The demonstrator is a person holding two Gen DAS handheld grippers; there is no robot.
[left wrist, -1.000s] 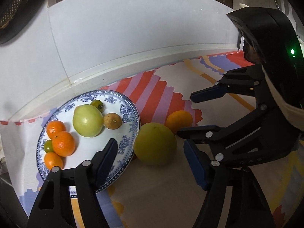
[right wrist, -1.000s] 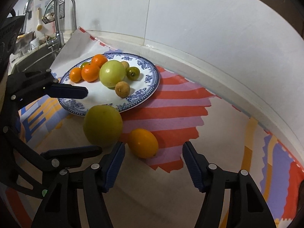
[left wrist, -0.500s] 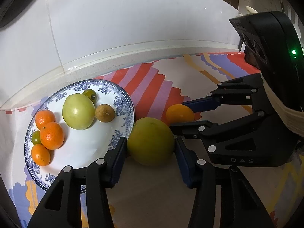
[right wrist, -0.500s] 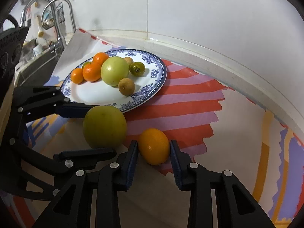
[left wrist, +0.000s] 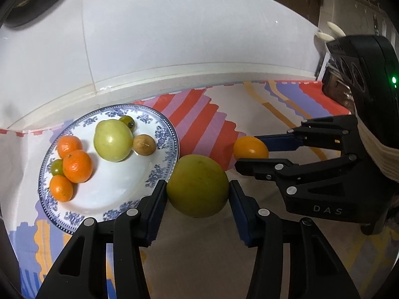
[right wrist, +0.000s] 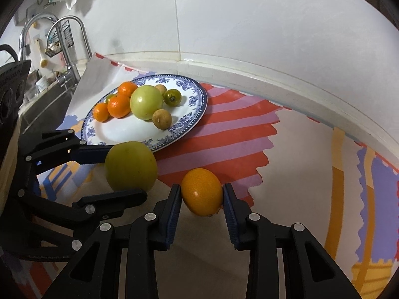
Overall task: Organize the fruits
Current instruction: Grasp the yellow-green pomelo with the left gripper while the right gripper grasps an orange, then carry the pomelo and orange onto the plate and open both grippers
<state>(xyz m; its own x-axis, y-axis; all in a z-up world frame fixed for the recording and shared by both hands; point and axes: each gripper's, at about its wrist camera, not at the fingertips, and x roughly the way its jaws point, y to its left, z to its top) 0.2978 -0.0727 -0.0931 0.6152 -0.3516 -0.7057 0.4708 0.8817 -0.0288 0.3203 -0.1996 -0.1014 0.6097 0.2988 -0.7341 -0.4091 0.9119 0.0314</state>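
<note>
Patterned mat [left wrist: 214, 127], orange [right wrist: 201, 195] between right tongs [right wrist: 201, 199]

A white tiled wall [right wrist: 249, 25] rose behind a counter spread with a patterned cloth [right wrist: 311, 174] of red, lilac and yellow stripes. At the far left, curved chrome taps [right wrist: 72, 37] stood over a dark sink [right wrist: 40, 109] under dim indoor light.
</note>
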